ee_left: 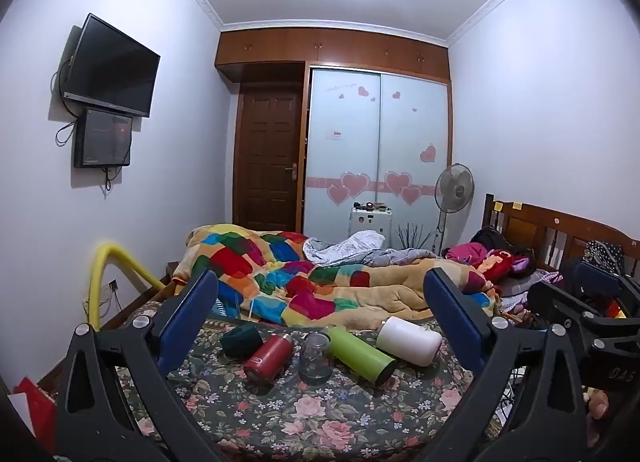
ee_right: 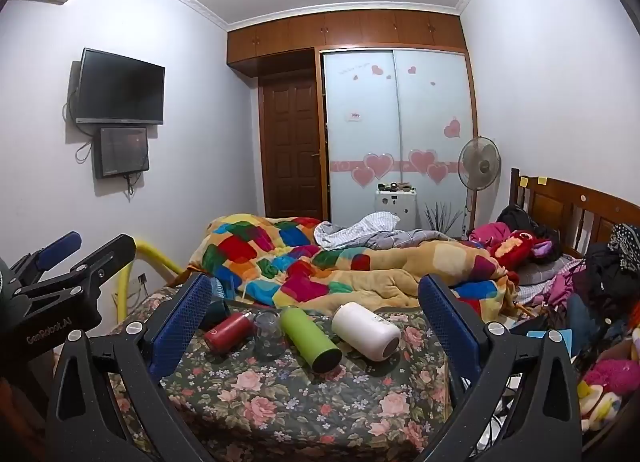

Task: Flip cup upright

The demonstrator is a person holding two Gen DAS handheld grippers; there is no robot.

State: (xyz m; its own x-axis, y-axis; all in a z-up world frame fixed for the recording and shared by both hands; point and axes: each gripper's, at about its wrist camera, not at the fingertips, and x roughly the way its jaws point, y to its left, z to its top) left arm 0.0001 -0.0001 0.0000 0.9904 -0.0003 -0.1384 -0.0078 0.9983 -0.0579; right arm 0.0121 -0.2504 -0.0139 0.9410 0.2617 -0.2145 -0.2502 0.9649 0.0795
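Several cups lie on the floral bed cover point(ee_left: 280, 414). A dark green cup point(ee_left: 240, 339), a red bottle point(ee_left: 268, 354), a green bottle point(ee_left: 360, 354) and a white cup point(ee_left: 408, 340) lie on their sides. A clear glass point(ee_left: 315, 358) stands among them, mouth down as far as I can tell. In the right wrist view I see the red bottle point(ee_right: 228, 332), the glass point(ee_right: 269, 334), the green bottle point(ee_right: 310, 338) and the white cup point(ee_right: 366, 330). My left gripper point(ee_left: 328, 326) is open and empty, short of the cups. My right gripper point(ee_right: 316, 326) is open and empty too.
A bunched patchwork quilt point(ee_left: 304, 278) lies just behind the cups. Clothes and toys pile at the right by the wooden headboard point(ee_left: 560, 230). A yellow tube point(ee_left: 104, 274) curves at the bed's left edge. A fan point(ee_left: 454, 190) and wardrobe stand behind.
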